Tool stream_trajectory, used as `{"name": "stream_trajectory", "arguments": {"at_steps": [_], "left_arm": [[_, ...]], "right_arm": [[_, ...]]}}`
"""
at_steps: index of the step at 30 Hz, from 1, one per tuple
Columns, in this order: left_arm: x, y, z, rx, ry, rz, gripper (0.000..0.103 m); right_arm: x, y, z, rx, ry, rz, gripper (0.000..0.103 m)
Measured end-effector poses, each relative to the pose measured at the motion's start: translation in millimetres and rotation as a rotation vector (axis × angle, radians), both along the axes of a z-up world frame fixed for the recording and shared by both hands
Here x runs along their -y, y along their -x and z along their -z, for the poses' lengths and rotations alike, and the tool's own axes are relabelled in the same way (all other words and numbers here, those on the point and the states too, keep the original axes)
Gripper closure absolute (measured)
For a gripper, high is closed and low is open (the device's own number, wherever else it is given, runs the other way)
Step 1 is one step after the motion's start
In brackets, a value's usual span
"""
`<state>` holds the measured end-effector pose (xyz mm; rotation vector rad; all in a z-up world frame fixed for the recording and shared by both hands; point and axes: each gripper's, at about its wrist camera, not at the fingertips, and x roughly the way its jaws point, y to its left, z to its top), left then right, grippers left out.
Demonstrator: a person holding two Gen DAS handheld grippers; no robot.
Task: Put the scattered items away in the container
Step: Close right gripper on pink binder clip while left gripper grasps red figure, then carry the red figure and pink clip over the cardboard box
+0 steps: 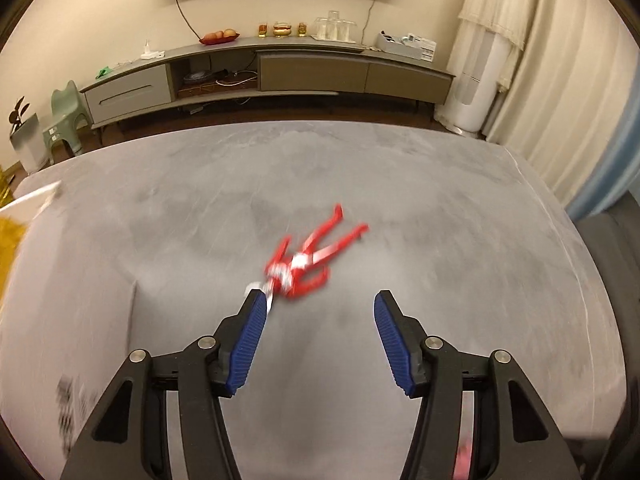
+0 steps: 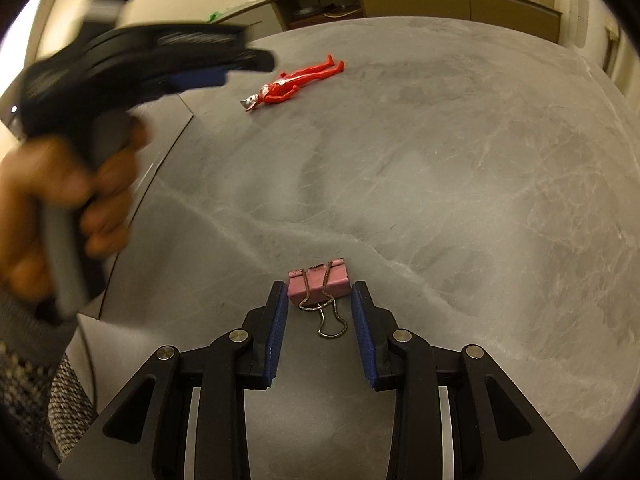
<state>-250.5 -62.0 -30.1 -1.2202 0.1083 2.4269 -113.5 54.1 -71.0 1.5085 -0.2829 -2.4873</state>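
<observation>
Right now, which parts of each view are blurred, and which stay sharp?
Left wrist view: the red toy figure and table are smeared by motion; the left tool is crisp. Right wrist view: toy and pink binder clip are sharp; only the hand at the left is blurred.

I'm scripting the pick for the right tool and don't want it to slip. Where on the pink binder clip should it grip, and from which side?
Grip the pink binder clip across its flat pink body, coming straight on from the handle side, as the right tool is already lined up. The body's two side edges face the open blue pads, while the wire loops lie thin and flat on the table, likely a poorer hold.
</observation>
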Motion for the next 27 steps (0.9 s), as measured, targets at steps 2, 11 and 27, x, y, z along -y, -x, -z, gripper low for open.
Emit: {"name": "stream_trajectory", "arguments": {"at_steps": [2,11,27], "left_arm": [[-10.8,19.6,9.4,0.007,0.030,-0.003,0.046],[-8.4,14.1,40.2,0.089,0.088,0.022,0.072],[-24.4,29.7,45.9,0.053,0.097,0.029,0.057]], "right_arm": [[0.1,1.7,0.6,-0.003,-0.005,-0.006,0.068],[-8.8,3.3,1.8,0.020,0.041,0.009,0.068],[-5.6,0.2,-0.2,0.009,0.037,-0.007,0.069]]}}
